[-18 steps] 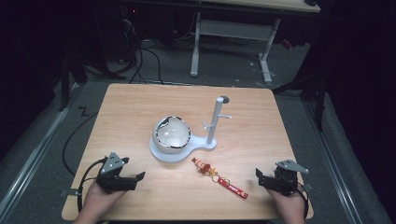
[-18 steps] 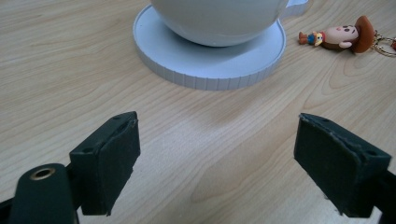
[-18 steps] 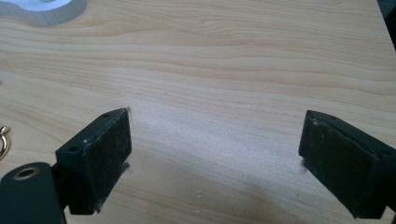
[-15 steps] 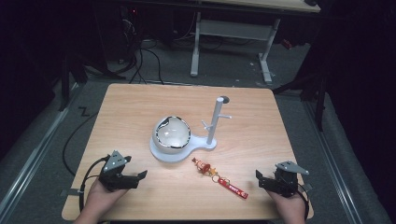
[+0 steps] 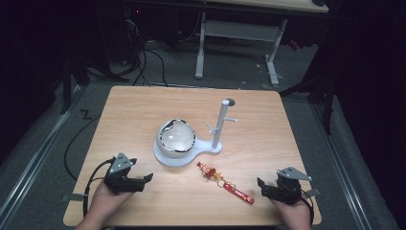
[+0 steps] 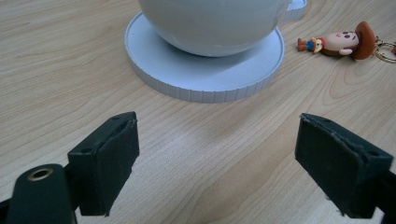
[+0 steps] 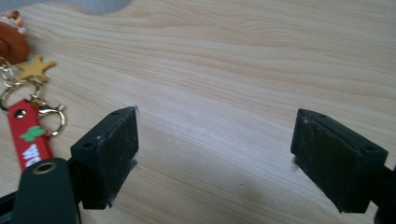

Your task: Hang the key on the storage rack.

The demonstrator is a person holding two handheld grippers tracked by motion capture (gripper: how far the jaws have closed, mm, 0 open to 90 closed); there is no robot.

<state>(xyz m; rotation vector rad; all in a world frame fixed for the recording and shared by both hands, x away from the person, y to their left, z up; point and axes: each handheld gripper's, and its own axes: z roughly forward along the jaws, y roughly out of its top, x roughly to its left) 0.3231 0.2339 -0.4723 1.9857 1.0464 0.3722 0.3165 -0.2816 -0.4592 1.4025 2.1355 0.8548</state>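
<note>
A keychain lies on the wooden table: a small cowboy figure, a yellow star and a red strap. Behind it a white bowl rests tilted on the round white base of a pegged stand. My left gripper lies near the front left, open and empty, its jaws pointing at the base. My right gripper lies front right, open and empty, just right of the red strap.
The table's front edge runs close under both hands. Bare wood stretches behind the stand and along both sides. Beyond the table are a dark floor with cables and a white desk frame.
The right hand has drifted slightly toward the table's front edge. The left gripper, bowl and keychain lie as before.
</note>
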